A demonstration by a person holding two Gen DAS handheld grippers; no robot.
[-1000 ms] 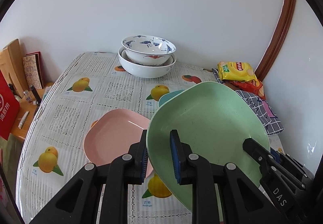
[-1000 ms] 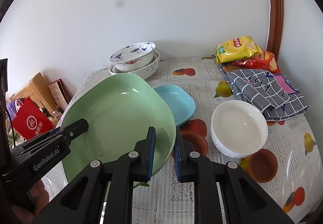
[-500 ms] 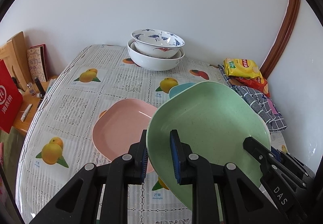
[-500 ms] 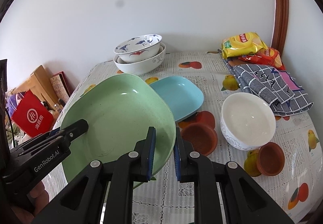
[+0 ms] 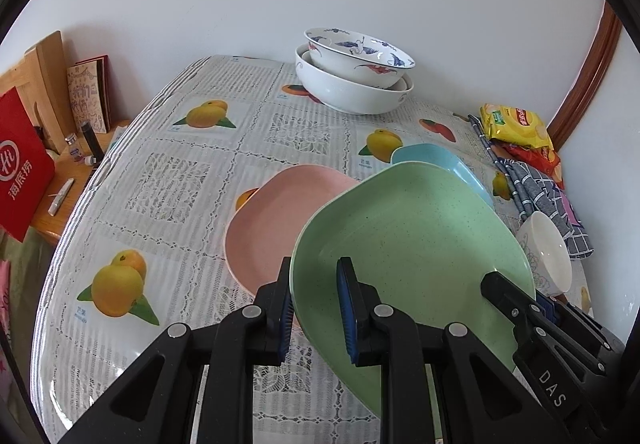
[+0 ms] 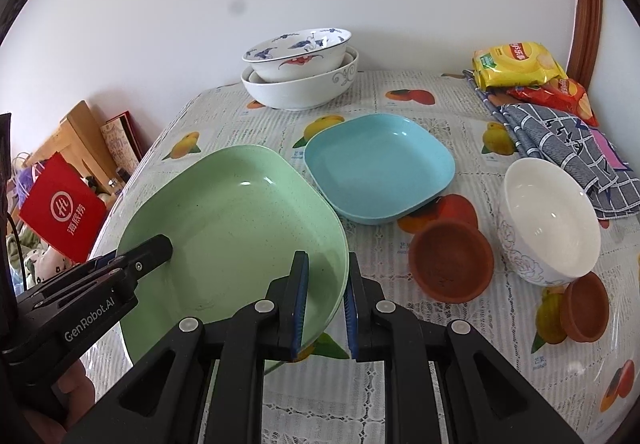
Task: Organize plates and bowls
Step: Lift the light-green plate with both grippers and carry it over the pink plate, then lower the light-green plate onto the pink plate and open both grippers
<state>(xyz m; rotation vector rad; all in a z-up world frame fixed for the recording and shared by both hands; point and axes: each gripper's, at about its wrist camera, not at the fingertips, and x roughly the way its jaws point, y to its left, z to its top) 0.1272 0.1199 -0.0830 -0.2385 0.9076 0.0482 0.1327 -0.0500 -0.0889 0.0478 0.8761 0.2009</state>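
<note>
Both grippers hold a large green plate (image 5: 416, 244) above the table. My left gripper (image 5: 316, 308) is shut on its left rim and my right gripper (image 6: 325, 308) is shut on its right rim (image 6: 240, 228). A pink plate (image 5: 276, 220) lies on the table just under and left of the green one. A blue plate (image 6: 380, 168) lies beyond it. A white bowl (image 6: 548, 220) stands at the right, with two small brown dishes (image 6: 450, 262) near it. Two stacked patterned bowls (image 5: 354, 78) stand at the back.
Snack bags (image 6: 516, 64) and a checked cloth (image 6: 568, 144) lie at the back right. A red bag (image 5: 20, 168), books and small items sit on a wooden stand off the table's left edge. A white wall stands behind the fruit-print tablecloth (image 5: 168, 172).
Both grippers have moved back and up with the green plate, so the pink and blue plates show more fully. The grips are unchanged.
</note>
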